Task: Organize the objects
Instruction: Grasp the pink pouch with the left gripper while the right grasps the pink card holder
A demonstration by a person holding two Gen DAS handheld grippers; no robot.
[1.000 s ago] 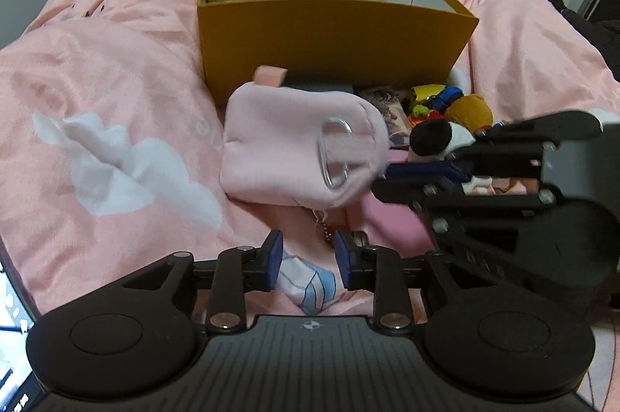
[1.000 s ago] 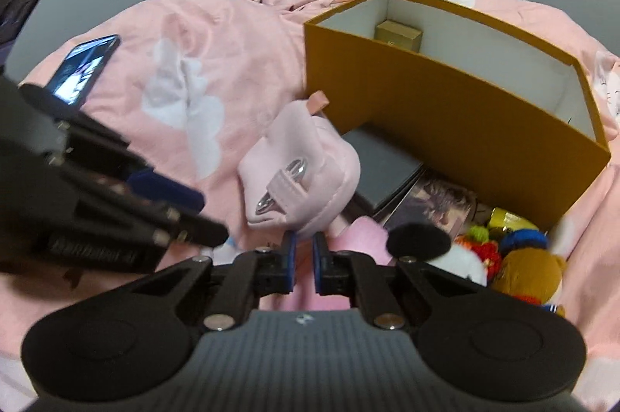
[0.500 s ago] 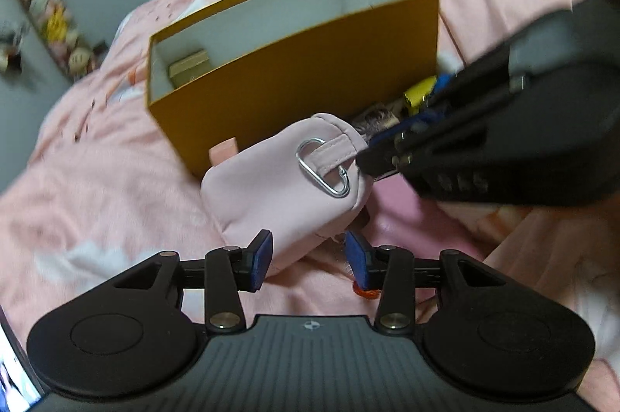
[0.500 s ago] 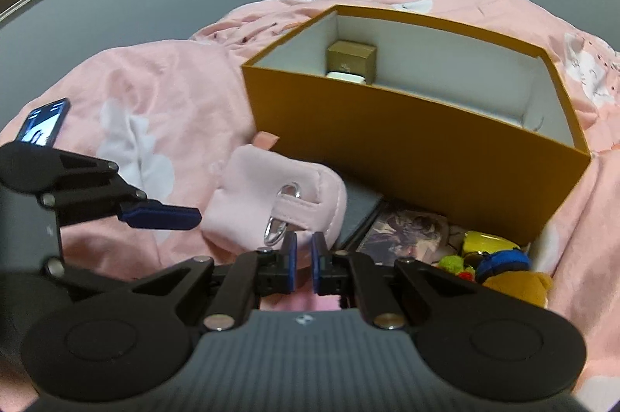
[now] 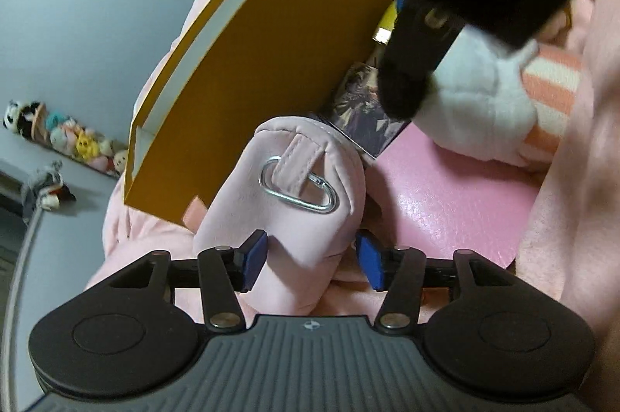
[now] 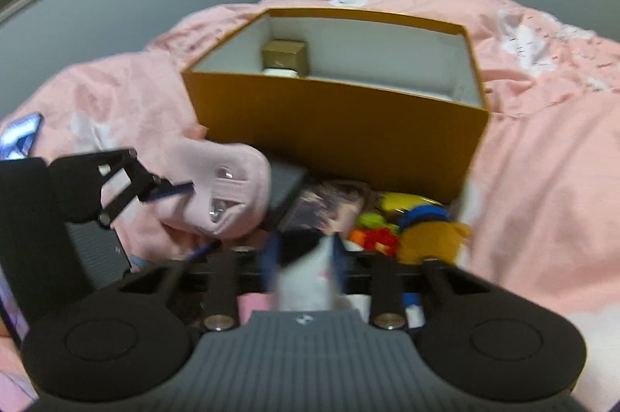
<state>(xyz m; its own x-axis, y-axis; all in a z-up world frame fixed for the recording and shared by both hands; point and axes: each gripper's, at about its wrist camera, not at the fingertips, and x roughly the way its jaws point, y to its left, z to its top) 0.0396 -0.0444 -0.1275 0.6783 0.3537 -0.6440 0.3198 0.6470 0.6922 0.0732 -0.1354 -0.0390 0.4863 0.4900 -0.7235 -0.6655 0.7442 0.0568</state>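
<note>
No writing is legible anywhere. The left gripper (image 5: 312, 259), tilted down and rolled, has just been opening; its jaws straddle the pink pouch (image 5: 306, 187) (one pad touching, the other clear), which lies against the orange box (image 5: 271, 71). The right gripper (image 6: 302, 266), also just opening, has its jaws apart around a blurred white plush (image 6: 306, 286).

There is one orange box (image 6: 337, 125) on the bed, and inside it one small gold box (image 6: 286, 55). One pink pouch (image 5: 306, 195) carries one metal clip (image 5: 298, 187). I count one phone (image 6: 19, 137) and one brown plush toy (image 6: 430, 237). Two tools are visible: the left tool (image 5: 312, 259) and the right tool (image 6: 304, 263).
</note>
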